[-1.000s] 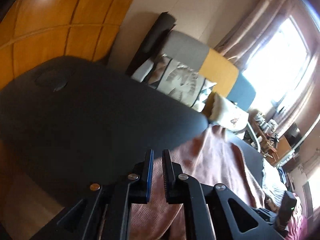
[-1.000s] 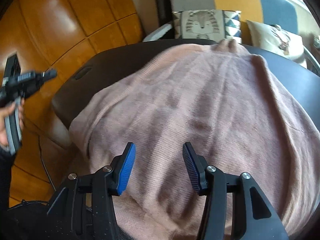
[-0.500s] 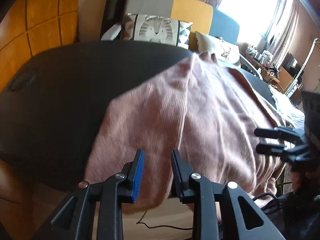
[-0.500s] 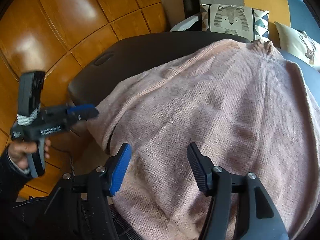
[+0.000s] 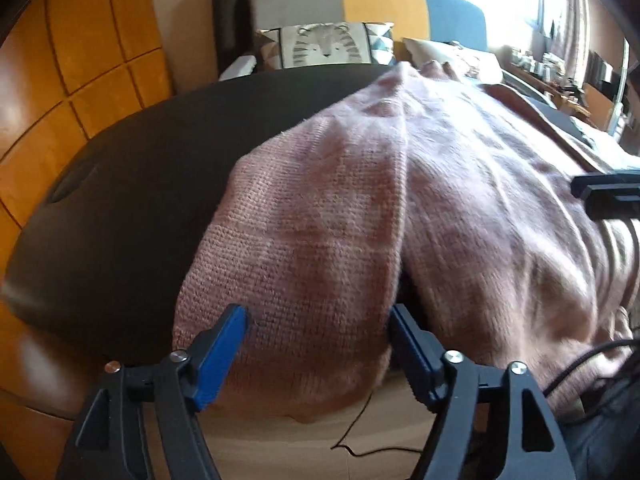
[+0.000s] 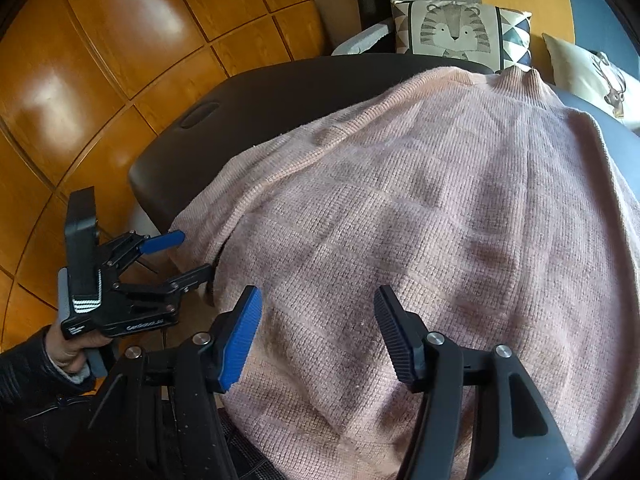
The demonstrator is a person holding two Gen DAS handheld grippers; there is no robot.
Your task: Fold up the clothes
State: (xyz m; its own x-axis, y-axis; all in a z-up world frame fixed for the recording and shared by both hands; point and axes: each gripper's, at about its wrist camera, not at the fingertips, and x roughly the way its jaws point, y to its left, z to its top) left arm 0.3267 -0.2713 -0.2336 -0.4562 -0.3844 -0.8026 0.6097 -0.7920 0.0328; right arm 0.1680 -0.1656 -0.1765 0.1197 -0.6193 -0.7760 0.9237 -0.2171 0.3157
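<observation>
Left wrist view shows our left gripper [image 5: 318,330] with jaws now spread wide around the sweater sleeve [image 5: 304,240]; a second ago they were nearly closed and aimed at the bare dark surface [image 5: 132,168]. We judge a sleeve grasp is near. The pink knit sweater [image 6: 440,220] lies spread ahead of both jaws, its hem hanging off the near edge. Our right gripper [image 6: 318,336] is released above it. Beyond stand a tiger cushion [image 6: 456,32] and orange wall panels [image 6: 100,52].
</observation>
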